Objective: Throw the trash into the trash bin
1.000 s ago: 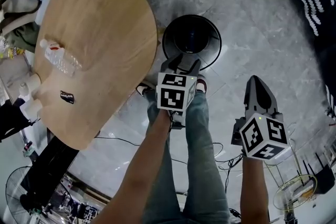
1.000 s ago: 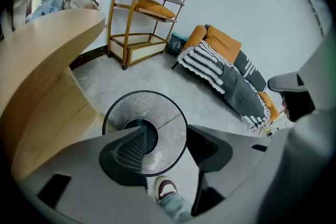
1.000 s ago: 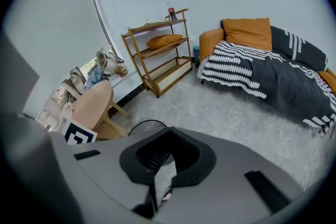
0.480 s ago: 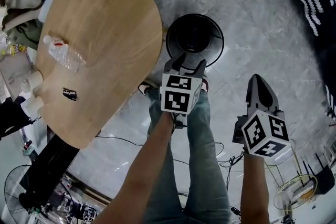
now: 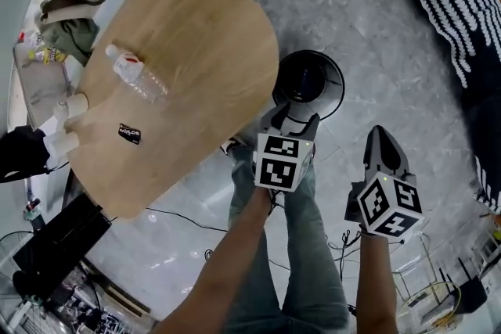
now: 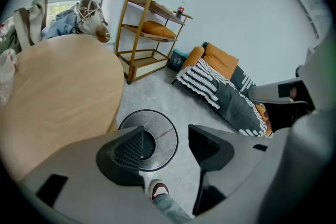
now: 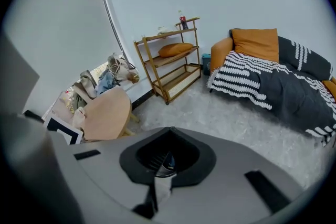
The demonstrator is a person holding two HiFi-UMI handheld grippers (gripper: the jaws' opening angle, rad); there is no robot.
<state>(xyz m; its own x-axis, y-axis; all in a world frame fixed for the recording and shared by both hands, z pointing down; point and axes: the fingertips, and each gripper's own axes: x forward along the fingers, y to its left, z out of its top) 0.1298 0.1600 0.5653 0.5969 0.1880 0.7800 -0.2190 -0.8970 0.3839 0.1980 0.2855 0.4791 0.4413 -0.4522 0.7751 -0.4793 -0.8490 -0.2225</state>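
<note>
- Left gripper: the fingers stand wide apart and released. They have just been opening, and nothing sits between the pads. The gap frames only the trash bin and one shoe.
- Left gripper pose: it points forward and steeply down. In the head view its tip overlaps the near rim of the bin. The marker cube sits behind the fingers, and a bare forearm runs up to it from the lower edge of the view.
- Right gripper: the fingers are closed together to a point, leaving only a narrow slit between the pads. No object shows in the grip.
- Right gripper pose: it hangs beside the left gripper on the person's right, over bare floor and clear of the bin. It is also tilted forward and down. Its forearm rises from the bottom edge, alongside the jeans.
- Trash bin: round and black with a wide rim. It stands on the grey floor just beside the edge of the wooden table. The inside is dark, so its contents cannot be made out.
- Plastic bottle: clear, lying on its side on the table, well apart from both grippers.
</note>
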